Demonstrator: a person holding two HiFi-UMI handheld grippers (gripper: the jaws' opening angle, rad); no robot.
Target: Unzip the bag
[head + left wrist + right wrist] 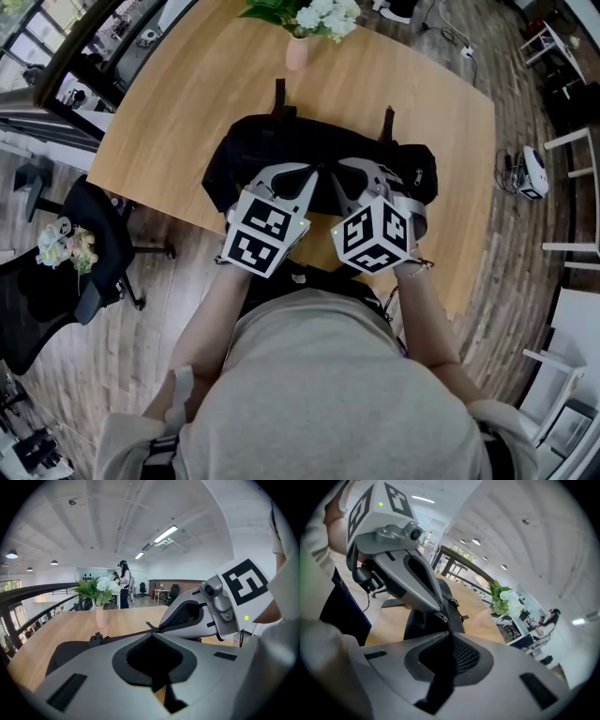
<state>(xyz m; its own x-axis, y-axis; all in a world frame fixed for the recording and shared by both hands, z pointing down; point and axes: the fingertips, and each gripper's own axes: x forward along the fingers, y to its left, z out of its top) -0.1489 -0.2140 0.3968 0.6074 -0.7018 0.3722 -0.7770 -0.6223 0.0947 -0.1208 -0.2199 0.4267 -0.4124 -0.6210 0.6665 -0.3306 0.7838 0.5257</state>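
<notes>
Bracing falls to the left: the left tongs [312,174], pressed together, sit at the top seam of the black bag [272,141] with a taut dark edge running into their tips – pinning the fabric, I judge, so the zip has something to pull against. The bag lies across the centre of the frame on the wooden tabletop [169,112]. Just to the right, tips almost touching theirs, the right tongs [342,172] are nipped on a dark strip [440,681] – probably the zip pull, not yet drawn along
</notes>
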